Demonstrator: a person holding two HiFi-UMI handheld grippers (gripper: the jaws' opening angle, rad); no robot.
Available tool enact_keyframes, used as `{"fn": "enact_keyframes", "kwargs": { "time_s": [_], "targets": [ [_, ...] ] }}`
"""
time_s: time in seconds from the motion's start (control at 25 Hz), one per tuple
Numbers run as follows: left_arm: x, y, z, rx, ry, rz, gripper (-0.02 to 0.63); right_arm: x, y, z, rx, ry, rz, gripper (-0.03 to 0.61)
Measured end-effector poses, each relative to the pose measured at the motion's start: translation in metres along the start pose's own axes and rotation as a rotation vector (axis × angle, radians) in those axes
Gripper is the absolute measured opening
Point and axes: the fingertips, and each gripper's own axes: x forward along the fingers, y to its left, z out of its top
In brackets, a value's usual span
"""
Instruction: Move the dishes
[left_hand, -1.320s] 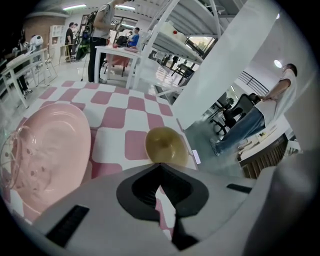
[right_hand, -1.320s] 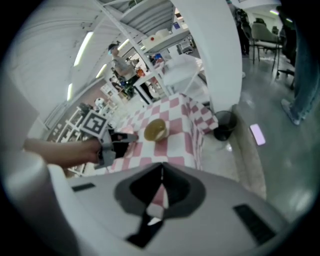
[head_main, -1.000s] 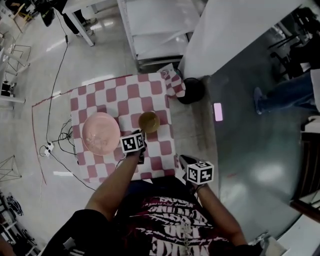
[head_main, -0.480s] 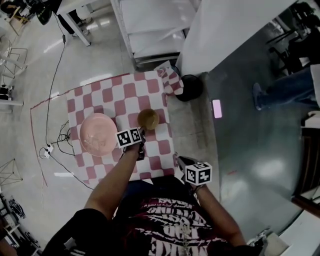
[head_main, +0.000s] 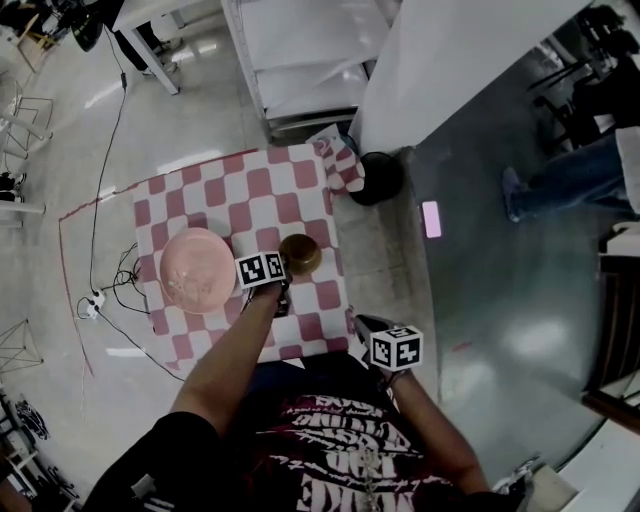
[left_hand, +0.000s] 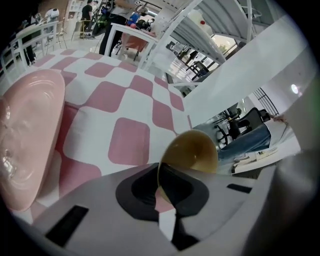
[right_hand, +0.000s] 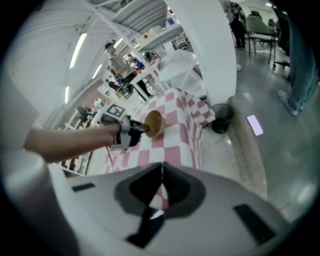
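A brown bowl (head_main: 300, 253) (left_hand: 192, 150) is at the right side of the red-and-white checked table (head_main: 260, 190), tipped on its side. My left gripper (head_main: 283, 268) (left_hand: 160, 182) has just been closing and is now shut on the bowl's near rim, which stands pinched between the pads. A pink plate (head_main: 195, 268) (left_hand: 25, 135) lies flat on the table just left of that gripper. My right gripper (head_main: 362, 322) (right_hand: 161, 172) hangs shut and empty off the table's near right corner. The right gripper view shows the bowl (right_hand: 155, 122) held at the end of the left arm.
A black bin (head_main: 382, 178) stands on the floor at the table's far right corner. White shelving (head_main: 300, 60) and a long white counter (head_main: 470, 50) lie beyond. A small pink object (head_main: 434, 219) lies on the floor, and a person's legs (head_main: 560, 185) are at far right.
The left gripper's jaws have closed on the bowl's near rim, and the bowl has tipped and shifted slightly toward me. The right gripper has stayed where it was.
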Motion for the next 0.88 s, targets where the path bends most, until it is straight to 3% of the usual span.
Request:
{"fn": "enact_keyframes", "kwargs": {
  "time_s": [0.4, 0.64, 0.88],
  "targets": [
    [-0.063, 0.044, 0.014, 0.029, -0.021, 0.093, 0.032, 0.017, 0.047, 0.02, -0.078, -0.002, 0.048, 0.034],
    [-0.103, 0.092, 0.031, -0.024, -0.052, 0.144, 0.034, 0.035, 0.087, 0.028, -0.117, 0.001, 0.08, 0.034],
    [-0.128, 0.137, 0.036, -0.071, -0.024, 0.207, 0.034, 0.05, 0.119, 0.033, -0.12, -0.005, 0.096, 0.034]
  ]
}}
